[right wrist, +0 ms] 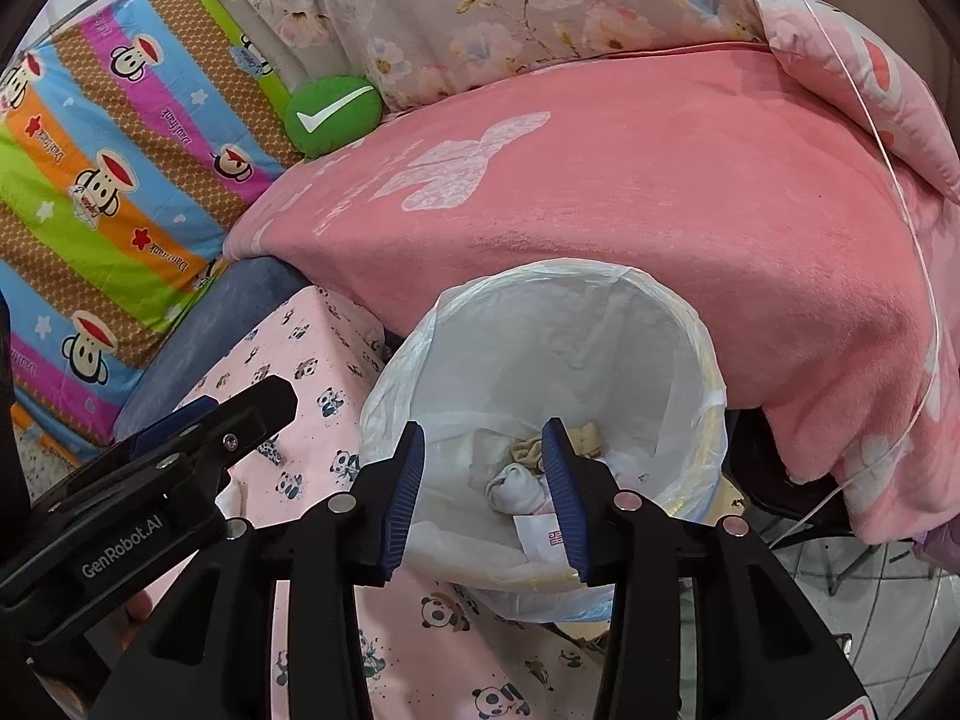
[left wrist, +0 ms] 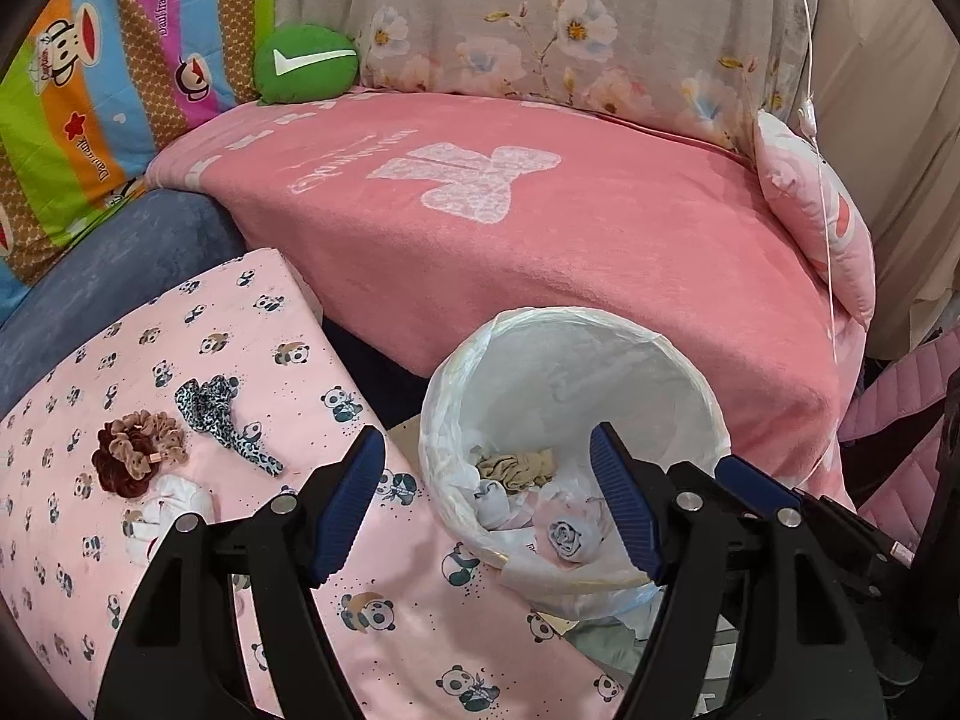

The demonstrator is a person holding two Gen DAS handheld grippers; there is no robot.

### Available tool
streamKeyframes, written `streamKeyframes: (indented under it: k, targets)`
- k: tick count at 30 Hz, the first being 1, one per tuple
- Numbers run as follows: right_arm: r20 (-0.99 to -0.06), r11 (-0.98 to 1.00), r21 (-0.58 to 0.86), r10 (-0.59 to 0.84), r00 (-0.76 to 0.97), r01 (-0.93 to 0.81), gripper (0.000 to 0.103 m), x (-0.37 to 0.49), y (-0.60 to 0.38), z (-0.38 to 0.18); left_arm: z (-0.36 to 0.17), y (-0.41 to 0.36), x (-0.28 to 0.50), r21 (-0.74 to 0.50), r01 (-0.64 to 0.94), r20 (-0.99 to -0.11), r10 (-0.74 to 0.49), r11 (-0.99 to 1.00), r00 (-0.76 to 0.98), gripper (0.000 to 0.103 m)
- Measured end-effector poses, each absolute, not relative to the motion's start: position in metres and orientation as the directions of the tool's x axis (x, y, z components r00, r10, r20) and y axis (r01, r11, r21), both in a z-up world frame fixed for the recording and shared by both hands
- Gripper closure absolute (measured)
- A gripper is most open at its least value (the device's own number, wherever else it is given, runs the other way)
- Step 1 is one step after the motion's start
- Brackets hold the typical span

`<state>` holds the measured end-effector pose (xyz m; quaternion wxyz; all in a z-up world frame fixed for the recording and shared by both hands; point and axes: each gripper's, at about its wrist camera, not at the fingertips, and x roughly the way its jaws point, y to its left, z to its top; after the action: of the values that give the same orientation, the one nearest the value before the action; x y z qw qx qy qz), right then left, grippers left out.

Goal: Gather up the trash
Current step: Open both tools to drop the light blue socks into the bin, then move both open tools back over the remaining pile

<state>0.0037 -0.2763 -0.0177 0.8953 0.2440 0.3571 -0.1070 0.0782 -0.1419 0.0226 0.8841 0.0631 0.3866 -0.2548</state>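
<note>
Both jaws stand apart, empty: the left hand-held gripper (left wrist: 489, 501) and right hand-held gripper (right wrist: 483, 495) hang over the lined bin (right wrist: 690, 324) at lower centre, crumpled trash (right wrist: 519, 489) inside.

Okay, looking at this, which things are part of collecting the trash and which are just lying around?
Job:
lined bin
crumpled scraps in it
white wad on panda sheet

Just lying about:
brown scrunchies
leopard scrunchie
green check cushion
pink blanket
</note>
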Motion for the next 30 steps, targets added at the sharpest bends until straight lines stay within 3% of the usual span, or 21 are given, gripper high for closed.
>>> streamKeyframes:
  k: [24, 30]
  targets:
    - [-0.719, 0.915, 0.301, 0.033, 0.694, 0.268, 0.061, 0.022, -0.211, -0.020, -0.003, -0.051, 0.092, -0.108, 0.321, -0.751, -0.289, 0.941, 0.594, 0.035]
    - [-0.724, 0.928, 0.292, 0.056, 0.687, 0.233, 0.061, 0.031, -0.190, -0.021, -0.020, -0.019, 0.096, -0.093, 0.250, -0.776, -0.227, 0.964, 0.588, 0.029]
